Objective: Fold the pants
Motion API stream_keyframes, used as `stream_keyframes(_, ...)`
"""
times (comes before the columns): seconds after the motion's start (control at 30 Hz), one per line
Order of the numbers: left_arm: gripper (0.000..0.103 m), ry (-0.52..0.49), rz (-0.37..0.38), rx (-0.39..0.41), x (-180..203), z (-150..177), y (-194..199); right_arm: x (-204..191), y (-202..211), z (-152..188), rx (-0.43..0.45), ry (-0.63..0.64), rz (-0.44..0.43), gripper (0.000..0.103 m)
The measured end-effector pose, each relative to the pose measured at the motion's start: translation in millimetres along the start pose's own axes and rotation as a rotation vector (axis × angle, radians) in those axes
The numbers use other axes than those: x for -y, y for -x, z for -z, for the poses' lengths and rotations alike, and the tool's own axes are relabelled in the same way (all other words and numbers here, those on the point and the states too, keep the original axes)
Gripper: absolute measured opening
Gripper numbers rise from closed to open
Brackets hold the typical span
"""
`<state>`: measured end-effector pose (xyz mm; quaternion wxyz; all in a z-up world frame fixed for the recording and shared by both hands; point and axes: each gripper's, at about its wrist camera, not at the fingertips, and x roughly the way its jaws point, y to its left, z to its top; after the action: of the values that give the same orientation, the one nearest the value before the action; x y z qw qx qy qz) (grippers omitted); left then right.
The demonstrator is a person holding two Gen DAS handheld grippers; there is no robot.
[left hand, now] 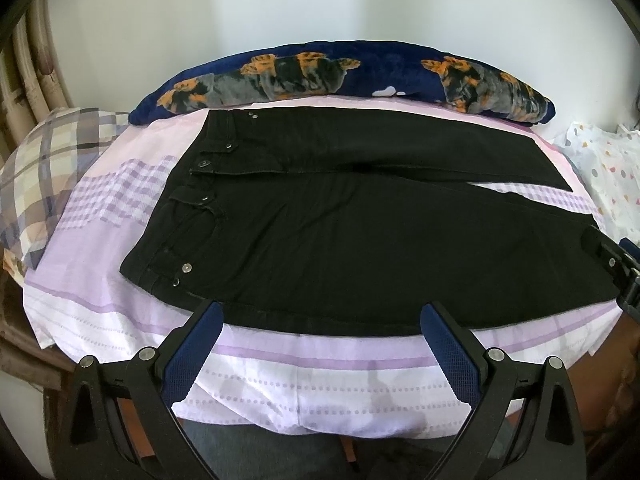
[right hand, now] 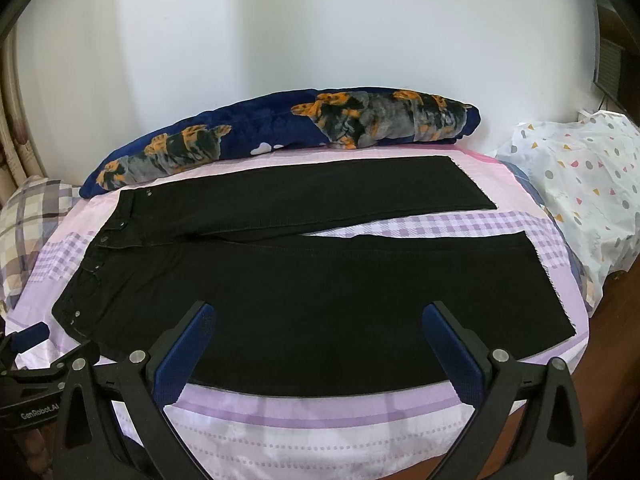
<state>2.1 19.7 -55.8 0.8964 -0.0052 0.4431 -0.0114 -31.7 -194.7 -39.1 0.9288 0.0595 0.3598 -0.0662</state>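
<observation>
Black pants [left hand: 360,240] spread flat on the bed [left hand: 280,360], legs slightly apart. Left gripper [left hand: 322,320] and right gripper [right hand: 320,320] both gaping, empty, at the near edge. Probably soft, limp, fairly heavy denim; best pinched at waistband and hem.

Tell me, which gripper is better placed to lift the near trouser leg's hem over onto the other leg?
Probably the right gripper: it hangs open over the near leg, closer to the hem. The left gripper sits open near the waistband.
</observation>
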Motion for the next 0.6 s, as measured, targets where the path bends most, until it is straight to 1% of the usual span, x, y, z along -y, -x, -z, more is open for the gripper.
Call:
stream_keyframes(0.17,0.099,0.021,0.024,0.0,-9.0,-10.3,-4.1,-2.4,-8.3,-9.8,-0.002,0.015,0.013,0.103)
stream_keyframes(0.23,0.099,0.035,0.025,0.002,-13.7,-21.7,-6.2,-1.5,-13.0,-16.6,-0.012,0.021,0.004,0.103)
stream_keyframes(0.33,0.099,0.059,0.02,0.015,-33.2,-38.4,-13.0,-0.5,-20.3,-26.2,-0.025,0.029,-0.009,0.103)
stream_keyframes(0.4,0.098,0.073,0.004,0.022,-45.7,-53.4,-18.7,-2.4,-26.8,-33.2,-0.039,0.037,-0.02,0.103)
stream_keyframes(0.6,0.096,0.111,-0.031,0.043,-96.9,-99.4,-45.4,-7.7,-59.9,-61.5,-0.086,-0.015,-0.088,0.103)
